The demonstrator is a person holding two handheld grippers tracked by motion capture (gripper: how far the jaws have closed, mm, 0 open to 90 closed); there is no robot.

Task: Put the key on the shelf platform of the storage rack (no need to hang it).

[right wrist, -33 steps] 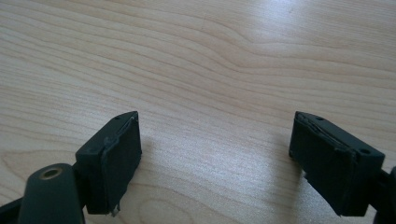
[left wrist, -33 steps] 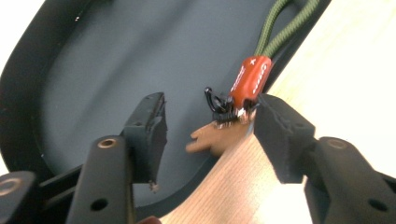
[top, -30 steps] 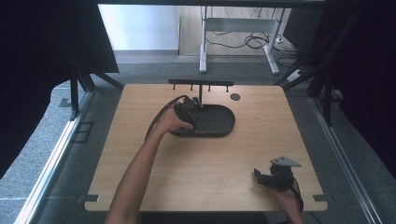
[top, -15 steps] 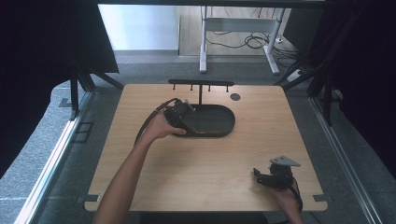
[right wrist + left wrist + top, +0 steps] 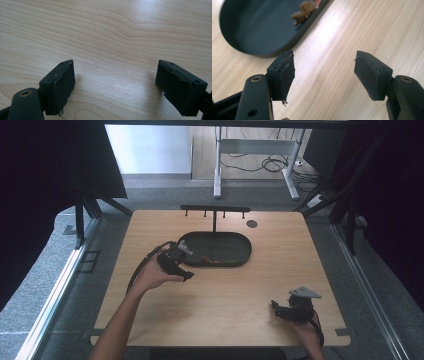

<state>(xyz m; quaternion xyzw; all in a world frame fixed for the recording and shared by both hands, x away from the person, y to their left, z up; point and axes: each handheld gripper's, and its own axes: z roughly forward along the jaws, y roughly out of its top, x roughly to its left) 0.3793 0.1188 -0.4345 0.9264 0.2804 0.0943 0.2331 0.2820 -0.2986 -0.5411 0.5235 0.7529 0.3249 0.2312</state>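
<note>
No legible text, label, brand, number or sign is found on any surface inspected. The wooden table (image 5: 225, 310) bears grain only and carries no marking. The dark oval tray (image 5: 235, 245) is plain on rim and floor. The small brown item (image 5: 304, 10) lying in the tray shows a reddish part at the frame edge in the left gripper view; it may carry print, but it is cut off and too blurred to read. The black pads (image 5: 60, 85) in the right gripper view are unmarked.
</note>
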